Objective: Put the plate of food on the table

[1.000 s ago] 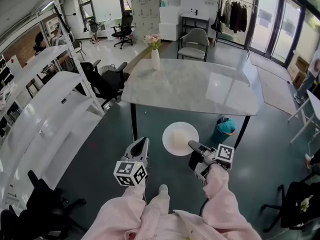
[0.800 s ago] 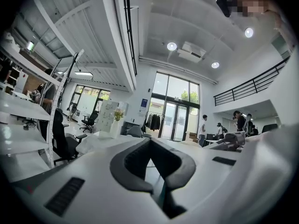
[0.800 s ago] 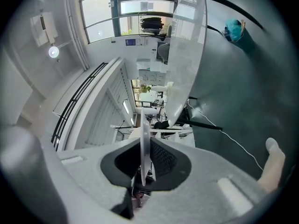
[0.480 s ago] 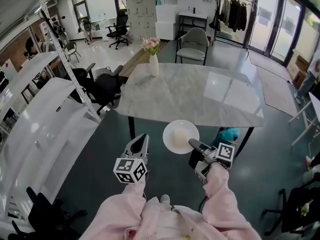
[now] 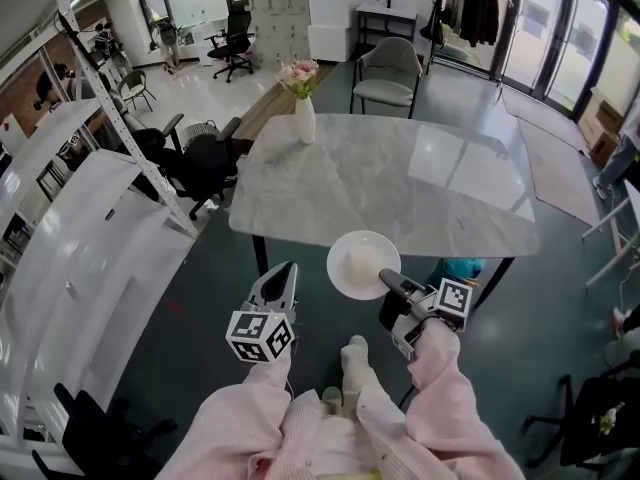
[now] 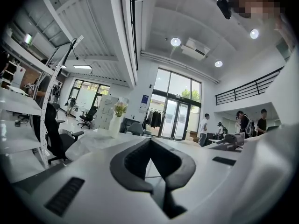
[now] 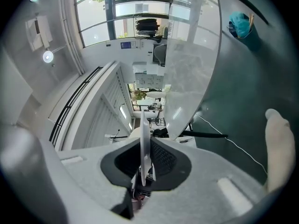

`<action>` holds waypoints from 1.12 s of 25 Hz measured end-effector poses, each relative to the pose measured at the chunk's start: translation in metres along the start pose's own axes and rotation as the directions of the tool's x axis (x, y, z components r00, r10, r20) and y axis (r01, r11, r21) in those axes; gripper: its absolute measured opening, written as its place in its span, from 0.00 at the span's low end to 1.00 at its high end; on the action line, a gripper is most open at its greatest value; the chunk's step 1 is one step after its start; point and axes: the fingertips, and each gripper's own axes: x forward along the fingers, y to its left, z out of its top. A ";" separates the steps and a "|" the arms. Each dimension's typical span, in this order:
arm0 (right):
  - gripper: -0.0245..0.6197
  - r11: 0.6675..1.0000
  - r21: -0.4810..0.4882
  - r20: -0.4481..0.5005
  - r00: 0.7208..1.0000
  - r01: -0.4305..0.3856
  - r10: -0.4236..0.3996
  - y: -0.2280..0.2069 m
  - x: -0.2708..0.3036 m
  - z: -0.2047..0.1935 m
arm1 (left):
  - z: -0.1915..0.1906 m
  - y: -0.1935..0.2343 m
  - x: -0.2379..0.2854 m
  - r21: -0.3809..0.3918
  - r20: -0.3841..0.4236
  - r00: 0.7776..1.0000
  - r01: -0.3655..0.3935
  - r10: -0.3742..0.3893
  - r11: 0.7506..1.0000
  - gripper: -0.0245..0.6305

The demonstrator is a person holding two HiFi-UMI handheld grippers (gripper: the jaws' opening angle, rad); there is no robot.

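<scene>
Table [image 5: 380,183] nearer; we pinch plate [image 5: 358,264] rim in right gripper [image 5: 386,279], left gripper [image 5: 283,274] pressed together, empty; edge grip risks tilt, spill.

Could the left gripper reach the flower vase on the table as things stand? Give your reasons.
Probably not yet: the left gripper hangs short of the near edge of the table, while the vase stands at its far side. Nothing blocks the way; distance does.

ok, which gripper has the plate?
The right gripper: it is shut on the rim of the white plate. The left gripper is shut with nothing in it.
</scene>
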 end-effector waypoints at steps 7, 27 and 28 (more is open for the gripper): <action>0.09 1.000 0.013 -0.009 1.000 0.018 -0.018 -0.016 0.048 0.055 | 0.002 0.030 0.064 -0.007 -0.019 1.000 -0.015 0.015 1.000 0.03; 0.09 0.997 -0.015 -0.105 0.992 0.072 -0.073 -0.069 0.193 0.228 | -0.013 0.110 0.270 -0.102 -0.116 0.986 -0.128 0.116 0.987 0.03; 0.09 0.997 -0.016 -0.110 0.991 0.080 -0.081 -0.073 0.197 0.234 | -0.016 0.112 0.277 -0.106 -0.124 0.985 -0.133 0.120 0.985 0.03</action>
